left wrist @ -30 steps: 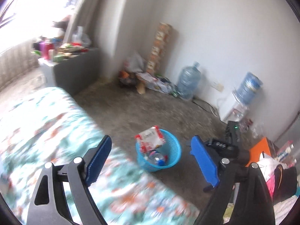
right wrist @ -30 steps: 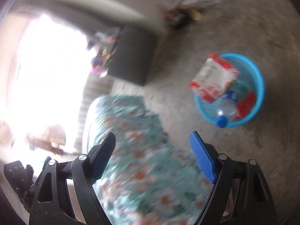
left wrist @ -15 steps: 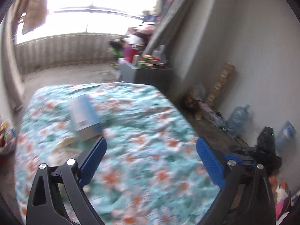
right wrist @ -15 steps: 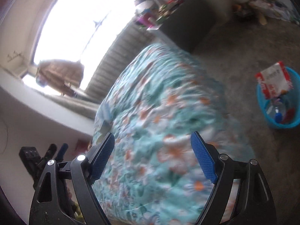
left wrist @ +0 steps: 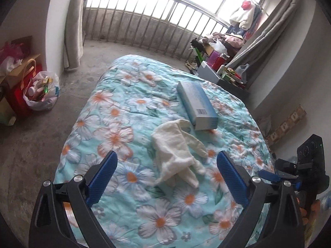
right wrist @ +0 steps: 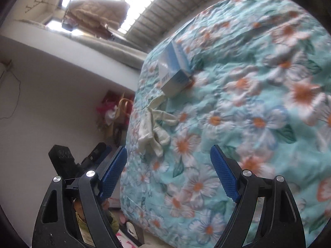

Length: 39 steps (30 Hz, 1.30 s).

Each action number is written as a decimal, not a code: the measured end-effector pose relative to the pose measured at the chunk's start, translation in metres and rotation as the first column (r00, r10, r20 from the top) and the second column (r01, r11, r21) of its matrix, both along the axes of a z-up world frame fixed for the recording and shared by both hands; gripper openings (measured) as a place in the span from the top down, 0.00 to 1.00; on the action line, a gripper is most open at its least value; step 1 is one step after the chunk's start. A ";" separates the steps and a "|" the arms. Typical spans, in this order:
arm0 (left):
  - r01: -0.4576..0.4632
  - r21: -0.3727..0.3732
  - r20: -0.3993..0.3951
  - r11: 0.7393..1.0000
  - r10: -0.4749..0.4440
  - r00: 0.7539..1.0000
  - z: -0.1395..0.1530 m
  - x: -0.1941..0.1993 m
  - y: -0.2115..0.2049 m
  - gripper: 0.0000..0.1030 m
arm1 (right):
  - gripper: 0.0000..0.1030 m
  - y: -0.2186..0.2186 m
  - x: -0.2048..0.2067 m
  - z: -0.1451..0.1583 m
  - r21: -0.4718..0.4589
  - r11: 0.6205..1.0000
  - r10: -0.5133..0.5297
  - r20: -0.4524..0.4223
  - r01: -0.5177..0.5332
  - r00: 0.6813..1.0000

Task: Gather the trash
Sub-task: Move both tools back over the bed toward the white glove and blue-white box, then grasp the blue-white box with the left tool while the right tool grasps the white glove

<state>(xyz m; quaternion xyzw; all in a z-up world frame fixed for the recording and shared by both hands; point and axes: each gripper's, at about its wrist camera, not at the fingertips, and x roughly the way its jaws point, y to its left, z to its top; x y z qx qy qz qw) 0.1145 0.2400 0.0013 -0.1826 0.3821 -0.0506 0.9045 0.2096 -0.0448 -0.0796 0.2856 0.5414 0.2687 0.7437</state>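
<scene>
A light blue cardboard box [left wrist: 196, 103] lies on the floral quilt [left wrist: 128, 124] of the bed, with a crumpled cream cloth [left wrist: 178, 150] just in front of it. My left gripper [left wrist: 165, 175] hangs open above the quilt, the cloth lying between and beyond its blue pads, untouched. In the right wrist view the same box [right wrist: 175, 70] and cloth [right wrist: 153, 132] lie up and to the left of my right gripper [right wrist: 168, 173], which is open and empty over the quilt [right wrist: 248, 124]. The other gripper's black body [right wrist: 64, 161] shows at lower left.
A white plastic bag of wrappers [left wrist: 41, 91] sits on the concrete floor left of the bed beside red boxes [left wrist: 18, 95]. A cluttered grey cabinet [left wrist: 223, 76] stands at the bed's far right corner. A barred window [left wrist: 165, 10] and curtains lie beyond.
Both views have swung from the blue basket on the floor over to the bed. The box and the cloth have come into view. Both grippers stayed open and empty.
</scene>
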 end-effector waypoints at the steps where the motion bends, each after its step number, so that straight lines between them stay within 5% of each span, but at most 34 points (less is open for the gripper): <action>1: -0.017 0.003 -0.006 1.000 0.017 1.000 -0.003 0.000 0.007 0.08 | 0.24 0.015 0.006 -0.002 0.002 0.999 0.034 -0.004 -0.034 0.999; 8: -0.072 0.007 -0.020 0.997 0.072 0.997 -0.015 0.001 0.031 0.08 | 0.44 0.092 0.039 -0.017 0.037 0.981 0.194 -0.064 -0.192 0.979; 16: -0.065 0.010 -0.028 0.998 0.065 0.997 -0.023 0.000 0.039 0.08 | 0.68 0.133 0.065 -0.049 -0.032 0.973 0.220 -0.141 -0.227 0.965; 20: -0.066 0.011 -0.026 0.998 0.066 0.997 -0.024 0.000 0.041 0.08 | 0.89 0.135 0.067 -0.054 -0.055 0.973 0.215 -0.154 -0.225 0.964; 30: -0.032 0.008 -0.022 0.999 0.032 0.999 -0.019 0.002 0.030 0.08 | 0.96 0.076 0.041 -0.022 -0.017 0.985 0.172 -0.101 -0.174 0.980; 39: 0.099 -0.008 -0.022 0.995 -0.099 0.995 -0.005 0.039 -0.021 0.08 | 0.96 -0.043 0.002 0.005 -0.009 1.000 -0.024 -0.058 0.024 0.998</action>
